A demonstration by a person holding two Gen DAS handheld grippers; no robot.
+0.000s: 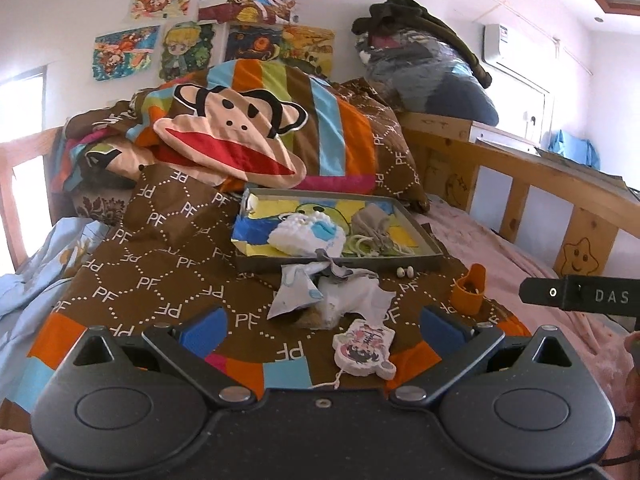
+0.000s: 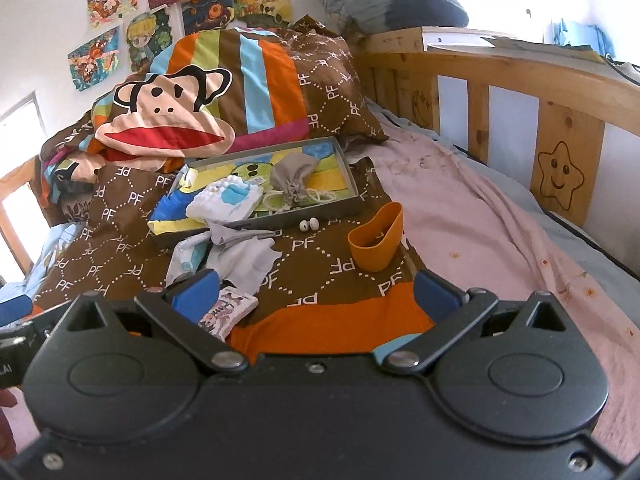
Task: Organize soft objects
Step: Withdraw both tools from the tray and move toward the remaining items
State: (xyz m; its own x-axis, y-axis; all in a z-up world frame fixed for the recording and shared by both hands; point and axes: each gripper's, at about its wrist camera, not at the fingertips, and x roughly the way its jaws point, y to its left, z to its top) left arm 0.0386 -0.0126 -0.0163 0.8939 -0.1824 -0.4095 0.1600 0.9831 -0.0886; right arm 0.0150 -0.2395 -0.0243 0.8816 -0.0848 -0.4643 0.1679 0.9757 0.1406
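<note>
You've got a brown PF-print quilt (image 1: 160, 264) spread over the bed, a monkey-face pillow (image 1: 228, 136) lying on the striped bedding pile behind it. Cartoon posters (image 1: 216, 20) are stuck on the wall above. On your right runs a wooden bed rail (image 2: 520, 80) with a smiling star (image 2: 559, 178) drawn on one slat. A pink sheet (image 2: 472, 216) covers the mattress beside the quilt. A bagged bundle of clothes (image 1: 424, 64) sits on the rail's corner post, with an air conditioner (image 1: 516, 50) on the wall behind it.
</note>
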